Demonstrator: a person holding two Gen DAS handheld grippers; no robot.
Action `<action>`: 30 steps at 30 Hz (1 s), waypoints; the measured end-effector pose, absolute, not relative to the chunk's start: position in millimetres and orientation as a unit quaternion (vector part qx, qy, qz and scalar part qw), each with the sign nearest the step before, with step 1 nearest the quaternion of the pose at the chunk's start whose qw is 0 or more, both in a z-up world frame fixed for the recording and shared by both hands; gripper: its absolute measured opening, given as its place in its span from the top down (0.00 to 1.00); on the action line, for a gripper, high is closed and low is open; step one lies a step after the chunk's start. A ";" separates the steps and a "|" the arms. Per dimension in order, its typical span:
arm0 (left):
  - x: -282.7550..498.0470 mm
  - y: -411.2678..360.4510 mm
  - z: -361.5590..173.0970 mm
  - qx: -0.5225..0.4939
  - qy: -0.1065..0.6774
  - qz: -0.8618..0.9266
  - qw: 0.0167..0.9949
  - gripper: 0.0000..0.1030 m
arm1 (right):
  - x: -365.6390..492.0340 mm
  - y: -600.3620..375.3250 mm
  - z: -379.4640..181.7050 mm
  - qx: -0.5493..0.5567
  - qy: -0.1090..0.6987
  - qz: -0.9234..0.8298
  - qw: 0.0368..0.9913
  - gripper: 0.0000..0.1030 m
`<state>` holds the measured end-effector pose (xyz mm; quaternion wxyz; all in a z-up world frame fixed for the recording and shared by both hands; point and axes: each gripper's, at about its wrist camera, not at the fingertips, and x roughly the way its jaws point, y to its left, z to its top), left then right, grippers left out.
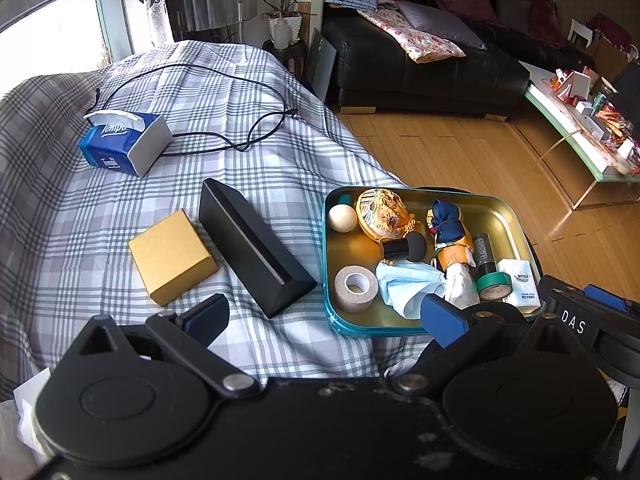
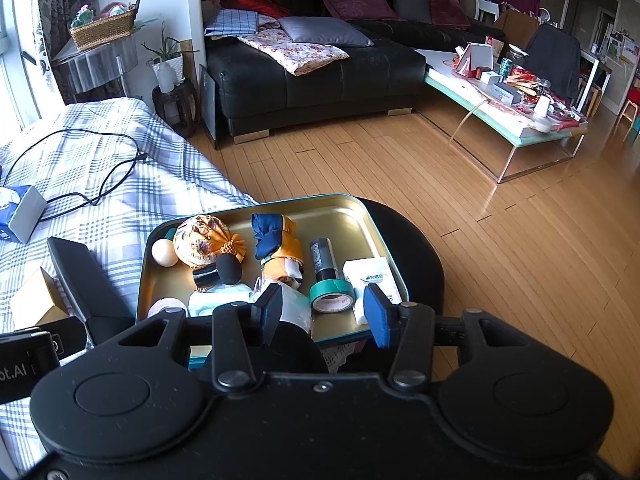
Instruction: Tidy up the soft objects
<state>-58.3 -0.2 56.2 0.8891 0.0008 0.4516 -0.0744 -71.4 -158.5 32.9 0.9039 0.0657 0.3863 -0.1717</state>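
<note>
A gold tin tray with a teal rim (image 1: 504, 208) (image 2: 344, 204) holds a patterned fabric pouch (image 1: 382, 210) (image 2: 200, 238), a blue-and-orange cloth bundle (image 1: 448, 224) (image 2: 276, 240), a crumpled blue face mask (image 1: 404, 284) (image 2: 216, 300), a tissue pack (image 1: 520, 284) (image 2: 372, 276), tape rolls, a white ball and a black sponge brush. My left gripper (image 1: 324, 318) hovers open over the tray's near left corner. My right gripper (image 2: 324, 312) stands open above the tray's near edge, with the green tape roll (image 2: 332, 292) beyond the gap and nothing gripped.
On the plaid bedspread (image 1: 240, 92) lie a gold box (image 1: 172, 256), a long black box (image 1: 252, 240), a blue tissue box (image 1: 124, 142) and a black cable (image 1: 256, 136). The tray rests on a black stool (image 2: 416, 256). Wooden floor, a black sofa and a cluttered glass table (image 2: 520, 120) lie beyond.
</note>
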 end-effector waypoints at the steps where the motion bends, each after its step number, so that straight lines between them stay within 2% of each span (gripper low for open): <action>1: -58.2 -0.3 56.2 0.001 0.452 -0.074 0.889 0.01 | -71.9 -159.4 32.5 0.066 0.387 -0.172 0.904 0.54; 30: -61.6 -0.9 52.7 0.011 0.458 -0.085 0.885 0.01 | -74.0 -159.2 24.5 0.071 0.391 -0.173 0.901 0.54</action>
